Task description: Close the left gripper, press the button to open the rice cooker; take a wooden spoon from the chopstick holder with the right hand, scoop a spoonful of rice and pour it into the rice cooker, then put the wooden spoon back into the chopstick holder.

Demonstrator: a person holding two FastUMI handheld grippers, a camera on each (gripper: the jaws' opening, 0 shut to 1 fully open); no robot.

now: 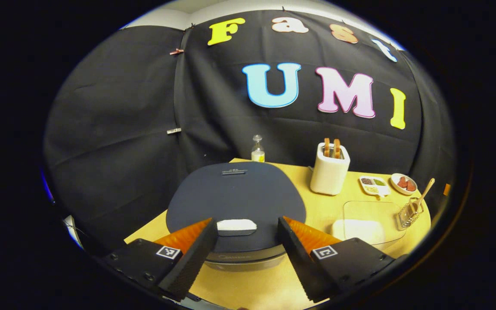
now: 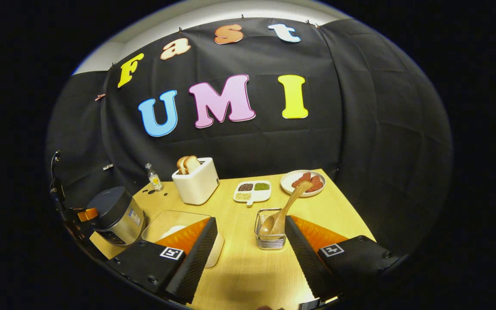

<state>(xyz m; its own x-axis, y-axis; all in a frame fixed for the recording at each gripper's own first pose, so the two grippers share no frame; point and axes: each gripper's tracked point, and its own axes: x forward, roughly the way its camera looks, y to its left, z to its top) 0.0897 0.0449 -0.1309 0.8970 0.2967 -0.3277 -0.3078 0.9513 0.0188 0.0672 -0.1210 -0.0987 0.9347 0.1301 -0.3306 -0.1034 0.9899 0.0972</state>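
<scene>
A: Cooker (image 1: 235, 202) sits shut on the counter (image 1: 256, 288); left tool (image 1: 248, 241) gapes above its button (image 1: 236, 225).
B: Clench first, then press squarely; right tool (image 2: 250, 249) waits released near the wooden spoon (image 2: 283, 212).

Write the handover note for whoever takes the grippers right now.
Left gripper: open, hanging over the rice cooker, lid shut, button between its fingers, not pressed.
Right gripper: open, empty, facing the chopstick holder with the wooden spoon standing in it.
Rice container beside the cooker.
Done: nothing.
Left: close left gripper, press button, scoop, pour, return spoon.
</scene>
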